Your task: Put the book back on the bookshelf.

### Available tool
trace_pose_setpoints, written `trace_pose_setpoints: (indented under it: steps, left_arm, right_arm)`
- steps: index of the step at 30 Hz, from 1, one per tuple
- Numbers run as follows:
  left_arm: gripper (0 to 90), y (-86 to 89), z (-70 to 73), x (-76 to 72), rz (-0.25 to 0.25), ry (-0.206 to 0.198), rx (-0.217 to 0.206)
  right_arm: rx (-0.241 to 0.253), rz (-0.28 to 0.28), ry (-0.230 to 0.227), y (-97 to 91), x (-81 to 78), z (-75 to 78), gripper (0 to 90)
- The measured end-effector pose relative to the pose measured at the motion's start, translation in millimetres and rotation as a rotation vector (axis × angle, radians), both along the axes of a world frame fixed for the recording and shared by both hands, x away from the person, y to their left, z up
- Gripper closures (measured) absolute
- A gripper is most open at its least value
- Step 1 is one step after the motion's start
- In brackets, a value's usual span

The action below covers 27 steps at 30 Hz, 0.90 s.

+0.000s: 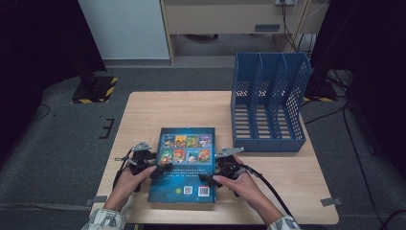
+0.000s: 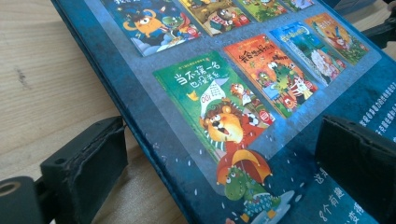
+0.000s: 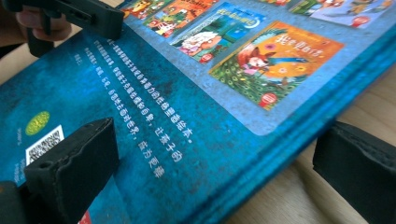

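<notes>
Down at the near edge of the table [image 1: 143,108], the left hand [image 1: 130,179] held the left gripper [image 1: 160,170] at the book's [image 1: 184,165] left edge. In the left gripper view its jaws stood apart, one on the wood beside the book's edge, the other over the blue cover; whether either pad pressed on the book I could not tell. The book lay flat near the front middle of the table, back cover up, with two rows of small picture covers across its top half and a code label near its bottom. At its right edge sat the right gripper [image 1: 207,178], carried by the right hand [image 1: 242,184]. Its jaws were spread wide too, one above the cover near the label, the other out over the wood just past the edge, straddling that edge without clamping it. Farther right and back, well apart from the book, stood a blue file rack [image 1: 268,103], its slots facing up.
</notes>
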<state>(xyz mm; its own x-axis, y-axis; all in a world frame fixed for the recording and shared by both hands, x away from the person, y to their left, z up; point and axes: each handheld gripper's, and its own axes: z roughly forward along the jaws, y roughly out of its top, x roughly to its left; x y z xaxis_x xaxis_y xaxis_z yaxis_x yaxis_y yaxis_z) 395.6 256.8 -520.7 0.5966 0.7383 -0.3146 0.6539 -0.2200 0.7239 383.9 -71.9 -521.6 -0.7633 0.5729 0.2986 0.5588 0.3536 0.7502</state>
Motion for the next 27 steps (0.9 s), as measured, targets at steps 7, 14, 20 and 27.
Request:
trace_pose_setpoints:
  steps: [7, 14, 20, 27]
  left_arm:
    - [1.2, 0.4, -6.3, 3.5, -0.022, 0.068, -0.062]
    - [2.9, -3.1, 0.6, 3.9, -0.047, 0.057, -0.01]
    - [7.1, -2.2, 9.8, -0.2, -0.027, 0.009, -0.007]
    - [13.5, 2.5, 24.8, -6.5, -0.03, -0.044, 0.011]
  right_arm:
    - [-0.006, 0.003, 0.011, 2.1, 1.8, 0.6, 0.6]
    - [-0.022, 0.005, 0.018, 3.5, 2.6, 2.8, 0.7]
    - [-0.07, 0.002, -0.028, 6.6, -0.9, 13.4, 1.5]
    - [-0.102, -0.011, -0.083, 10.0, -2.3, 26.0, 4.5]
